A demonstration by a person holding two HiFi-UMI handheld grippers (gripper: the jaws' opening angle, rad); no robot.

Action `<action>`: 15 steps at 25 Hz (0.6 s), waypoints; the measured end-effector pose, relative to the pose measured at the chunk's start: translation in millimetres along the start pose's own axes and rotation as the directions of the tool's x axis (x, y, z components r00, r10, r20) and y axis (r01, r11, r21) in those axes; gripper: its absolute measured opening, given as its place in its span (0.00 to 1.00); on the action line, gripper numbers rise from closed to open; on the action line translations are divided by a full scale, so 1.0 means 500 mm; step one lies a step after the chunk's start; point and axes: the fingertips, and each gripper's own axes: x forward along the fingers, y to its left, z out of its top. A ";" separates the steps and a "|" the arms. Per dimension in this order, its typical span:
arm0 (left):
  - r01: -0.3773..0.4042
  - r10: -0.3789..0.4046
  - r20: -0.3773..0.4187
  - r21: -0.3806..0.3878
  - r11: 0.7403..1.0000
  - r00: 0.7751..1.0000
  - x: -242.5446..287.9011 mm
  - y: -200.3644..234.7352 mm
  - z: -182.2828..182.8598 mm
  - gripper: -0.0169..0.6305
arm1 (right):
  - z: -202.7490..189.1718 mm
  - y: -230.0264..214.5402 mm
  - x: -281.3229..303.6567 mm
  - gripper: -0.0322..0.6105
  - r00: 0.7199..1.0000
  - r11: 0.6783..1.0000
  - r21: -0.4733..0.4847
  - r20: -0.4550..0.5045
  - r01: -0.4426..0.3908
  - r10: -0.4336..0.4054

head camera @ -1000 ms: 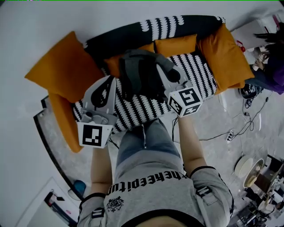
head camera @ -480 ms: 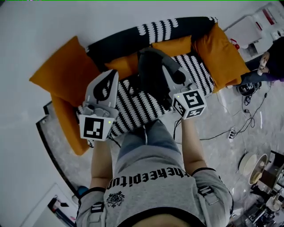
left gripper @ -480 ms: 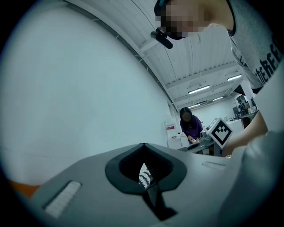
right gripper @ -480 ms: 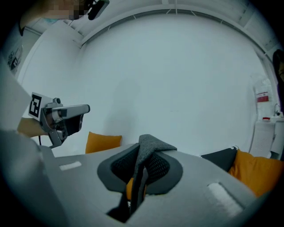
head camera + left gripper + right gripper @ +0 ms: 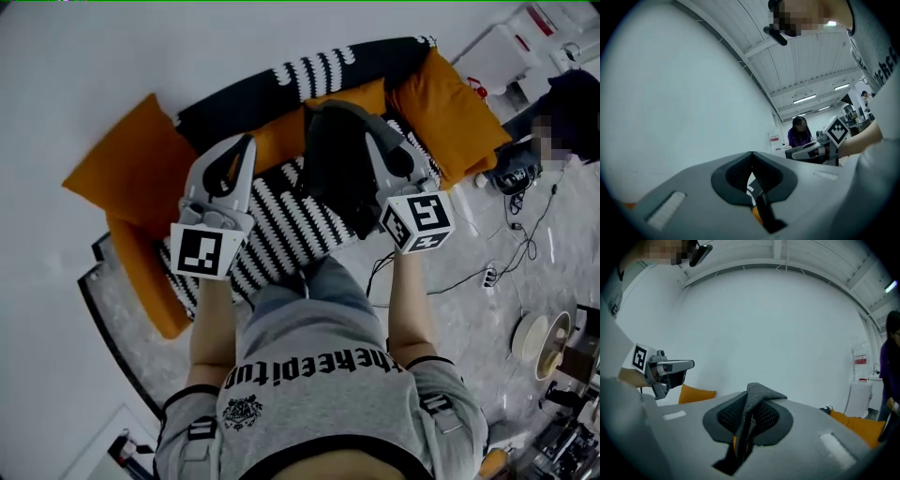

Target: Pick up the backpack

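R gripper [image 5: 368, 136] is clamped shut on the backpack's grey strap [image 5: 757, 394]. In the right gripper view the fabric folds up over the jaw tips and runs down between the pads, so the jaws stand only a strap's thickness apart. Holding it by the top makes sense: the bag's weight hangs straight below the grip and the body doesn't get crushed.

The backpack [image 5: 339, 173] is dark and hangs long-ways from that strap, over the right half of the sofa [image 5: 281, 225] seat. Its top is near the back edge, by the middle orange cushion [image 5: 281, 141], and its bottom is out toward the front edge. It looks off the seat, but I can't confirm a gap from the head view.

L gripper [image 5: 247, 142] is closed w/ nothing in it. The left gripper view shows the pads meeting at the tip, w/ only sofa stripes visible below. It's held beside the bag, apart from it, over the left half of the seat, prob. ready to steady the bag if it swings.

Pickup looks mostly done. Main risk is the thin strap slipping out.
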 end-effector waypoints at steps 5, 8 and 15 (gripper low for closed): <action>0.015 -0.015 -0.020 0.006 1.000 1.000 0.012 -0.010 0.012 0.05 | 0.036 -0.011 -0.033 0.10 0.999 0.999 -0.018 0.029 0.033 -0.032; 0.024 -0.024 -0.024 0.014 1.000 0.999 0.017 -0.018 0.018 0.05 | 0.051 -0.015 -0.051 0.10 0.998 0.999 -0.025 0.045 0.047 -0.046; 0.025 -0.025 -0.005 0.016 1.000 1.000 0.012 -0.026 0.043 0.05 | 0.083 -0.008 -0.086 0.10 0.994 0.997 -0.036 0.086 0.065 -0.061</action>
